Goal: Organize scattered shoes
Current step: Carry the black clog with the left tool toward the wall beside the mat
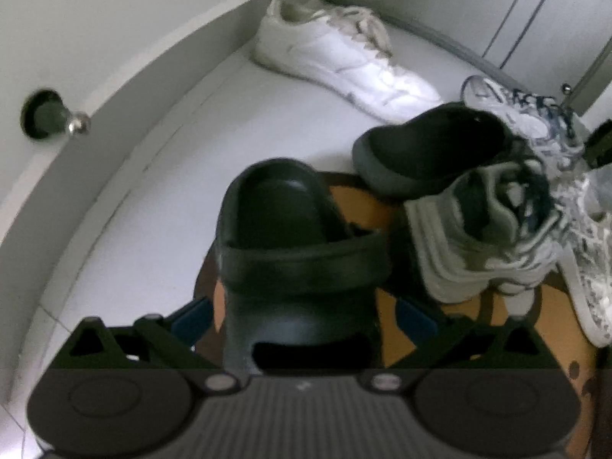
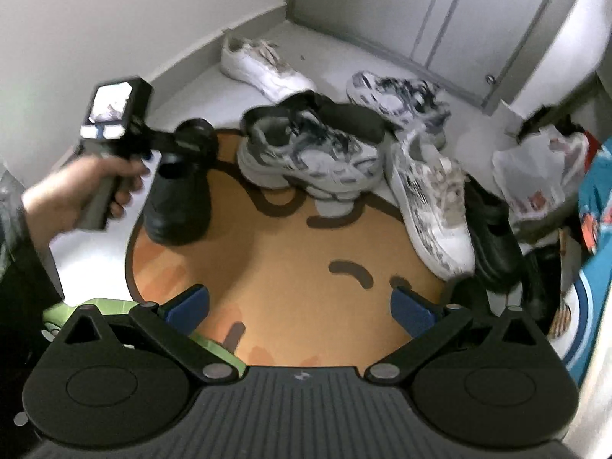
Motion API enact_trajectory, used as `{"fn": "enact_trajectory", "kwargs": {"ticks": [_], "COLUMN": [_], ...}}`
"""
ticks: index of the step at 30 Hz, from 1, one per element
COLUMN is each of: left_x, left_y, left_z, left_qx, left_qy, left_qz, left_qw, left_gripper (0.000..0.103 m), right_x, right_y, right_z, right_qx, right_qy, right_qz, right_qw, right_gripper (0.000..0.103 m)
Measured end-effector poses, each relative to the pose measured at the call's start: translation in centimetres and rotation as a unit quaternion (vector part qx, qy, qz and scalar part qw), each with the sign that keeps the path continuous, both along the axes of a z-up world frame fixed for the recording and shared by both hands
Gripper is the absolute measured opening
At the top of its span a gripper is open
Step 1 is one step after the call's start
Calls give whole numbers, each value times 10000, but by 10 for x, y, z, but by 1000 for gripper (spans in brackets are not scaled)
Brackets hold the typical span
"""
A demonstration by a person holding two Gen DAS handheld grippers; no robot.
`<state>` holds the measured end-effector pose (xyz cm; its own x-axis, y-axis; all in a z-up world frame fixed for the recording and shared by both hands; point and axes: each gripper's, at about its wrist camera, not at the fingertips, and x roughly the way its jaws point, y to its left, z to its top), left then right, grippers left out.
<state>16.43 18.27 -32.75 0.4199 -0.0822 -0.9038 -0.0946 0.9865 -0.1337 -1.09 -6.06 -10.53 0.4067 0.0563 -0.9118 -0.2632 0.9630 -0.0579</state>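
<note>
My left gripper (image 1: 302,319) is shut on a black clog (image 1: 290,237) and holds it toe-forward over the orange mat (image 1: 359,202); the right wrist view shows the same clog (image 2: 179,195) hanging from that gripper (image 2: 168,145). My right gripper (image 2: 300,306) is open and empty above the mat (image 2: 290,279). A second black clog (image 1: 432,145) lies on a grey-and-white sneaker (image 1: 485,233). A white sneaker (image 1: 336,57) lies by the wall. Two patterned white sneakers (image 2: 432,206) (image 2: 397,95) lie to the right.
White wall with a door stop (image 1: 49,114) on the left. Closet doors (image 2: 440,19) at the back. Another black shoe (image 2: 493,233), a plastic bag (image 2: 543,168) and a blue-patterned item (image 2: 596,210) crowd the right side. A green object (image 2: 114,306) lies under my right gripper.
</note>
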Motion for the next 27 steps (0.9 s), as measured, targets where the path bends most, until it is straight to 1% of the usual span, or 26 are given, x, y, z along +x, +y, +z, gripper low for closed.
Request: {"fn": "enact_trajectory", "kwargs": {"ticks": [2,4,6,9,12,13,15,18,20,24,27], "left_x": [2,2,0,-4,-6,-6,-11,-18,-26,-38,-43], "left_y": [5,9,11,14,17,17,18,17,20,31,45], "left_z": [-4,-5,-6,-1,4,5,13,20,26,30,27], "left_qx": [-50,-158,-311,-353,-395,-404,-373,-212,-225,-60,-111], "left_qy": [-82,-142,-193,-221,-167,-150,-107,-159,-177,-149,-57], "left_qz": [36,32,-10,-46,-110,-127,-309,-588,-713,-803,-703], "left_qw": [9999,9998,9993,9991,9990,9990,9988,9979,9970,9966,9974], "left_gripper": [102,99,90,85,83,82,81,80,79,79,79], "right_x": [1,3,6,12,13,12,10,7,8,10,6], "right_y": [7,17,22,31,34,34,35,35,35,36,41], "right_z": [-3,-8,-10,-11,-13,-14,-19,-25,-26,-27,-31], "right_qx": [-20,-64,-80,-52,-51,-50,-47,-39,-25,39,99], "right_qy": [17,30,18,-38,-87,-79,6,127,127,121,209], "right_qz": [170,391,505,632,715,739,796,866,868,860,923], "right_qw": [9999,9992,9987,9980,9974,9972,9968,9962,9961,9962,9955], "right_gripper": [103,103,103,103,103,103,103,103,103,103,103]}}
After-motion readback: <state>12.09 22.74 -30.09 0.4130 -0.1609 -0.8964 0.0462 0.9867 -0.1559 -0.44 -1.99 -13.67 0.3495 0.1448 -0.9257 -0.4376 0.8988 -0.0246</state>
